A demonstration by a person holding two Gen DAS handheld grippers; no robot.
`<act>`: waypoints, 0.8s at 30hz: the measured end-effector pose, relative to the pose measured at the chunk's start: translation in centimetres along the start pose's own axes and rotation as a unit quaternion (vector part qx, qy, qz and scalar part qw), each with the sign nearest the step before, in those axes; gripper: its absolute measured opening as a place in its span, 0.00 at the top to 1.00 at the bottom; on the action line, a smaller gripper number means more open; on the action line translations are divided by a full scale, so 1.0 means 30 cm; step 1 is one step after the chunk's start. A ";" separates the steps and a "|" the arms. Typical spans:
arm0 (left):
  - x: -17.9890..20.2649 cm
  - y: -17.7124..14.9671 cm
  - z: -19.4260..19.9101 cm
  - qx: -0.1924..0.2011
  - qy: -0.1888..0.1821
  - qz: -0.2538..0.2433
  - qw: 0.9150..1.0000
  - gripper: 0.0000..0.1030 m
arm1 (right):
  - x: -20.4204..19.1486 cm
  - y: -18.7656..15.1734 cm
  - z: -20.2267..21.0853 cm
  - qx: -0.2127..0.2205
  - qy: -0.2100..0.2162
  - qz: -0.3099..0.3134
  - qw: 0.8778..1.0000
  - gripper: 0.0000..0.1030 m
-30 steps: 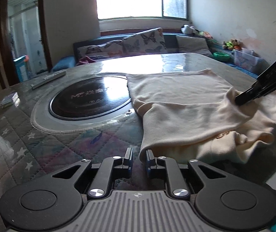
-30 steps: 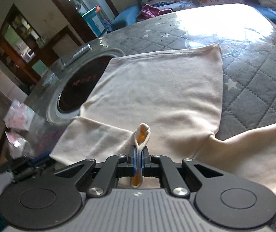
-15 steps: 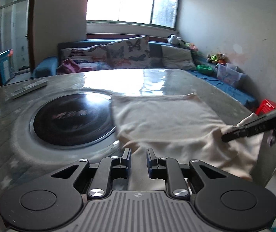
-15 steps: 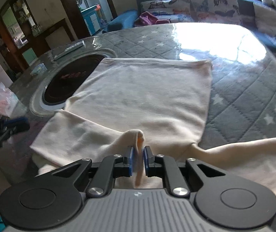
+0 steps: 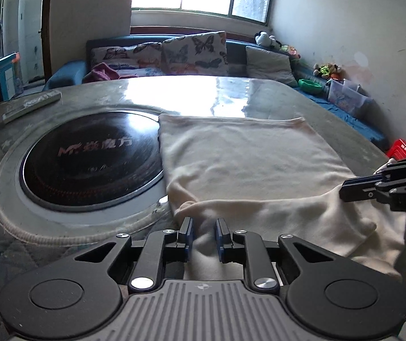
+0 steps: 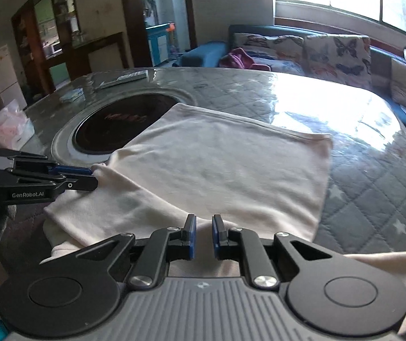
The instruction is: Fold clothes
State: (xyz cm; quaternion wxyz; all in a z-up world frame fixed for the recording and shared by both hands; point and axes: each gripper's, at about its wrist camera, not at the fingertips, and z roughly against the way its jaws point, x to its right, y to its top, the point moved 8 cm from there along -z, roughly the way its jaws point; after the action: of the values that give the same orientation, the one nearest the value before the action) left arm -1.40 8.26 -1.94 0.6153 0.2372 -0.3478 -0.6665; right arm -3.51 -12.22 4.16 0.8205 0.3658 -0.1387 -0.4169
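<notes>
My left gripper (image 5: 203,233) and right gripper (image 6: 202,234) sit parted, holding nothing. The cream shirt (image 5: 248,170) looks soft, limp — I'd pinch its near folded edge.

Far bench edge: bare past the shirt (image 5: 245,164).
Left bench side: remote (image 5: 29,108) and hotplate (image 5: 89,159) in the way.
Near edge: both grippers crowd it.

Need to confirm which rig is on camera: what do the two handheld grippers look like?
Both match: matte black bodies, ribbed grey top plate, round black discs at each side, silver pivot screws, blue-lined finger pads. The left gripper reads "GenRobot.AI" in white on its side; the right gripper shows partial white letters "DAS". No cables visible.
</notes>
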 end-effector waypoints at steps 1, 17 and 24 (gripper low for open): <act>-0.001 -0.001 0.000 0.000 0.001 -0.001 1.000 0.80 | -0.012 -0.007 -0.008 0.001 -0.005 0.014 1.000 0.89; 0.004 -0.006 -0.006 0.001 0.008 -0.005 1.000 0.77 | 0.010 -0.112 0.046 -0.017 -0.040 0.029 0.999 0.89; 0.004 -0.002 -0.002 0.002 0.017 -0.010 1.000 0.72 | 0.005 -0.116 0.061 -0.024 -0.063 0.041 0.997 0.94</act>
State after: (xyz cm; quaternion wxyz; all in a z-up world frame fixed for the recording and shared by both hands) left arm -1.43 8.13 -2.01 0.6141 0.2535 -0.3360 -0.6676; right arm -6.41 -14.55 2.92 0.8350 0.3131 -0.1945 -0.4086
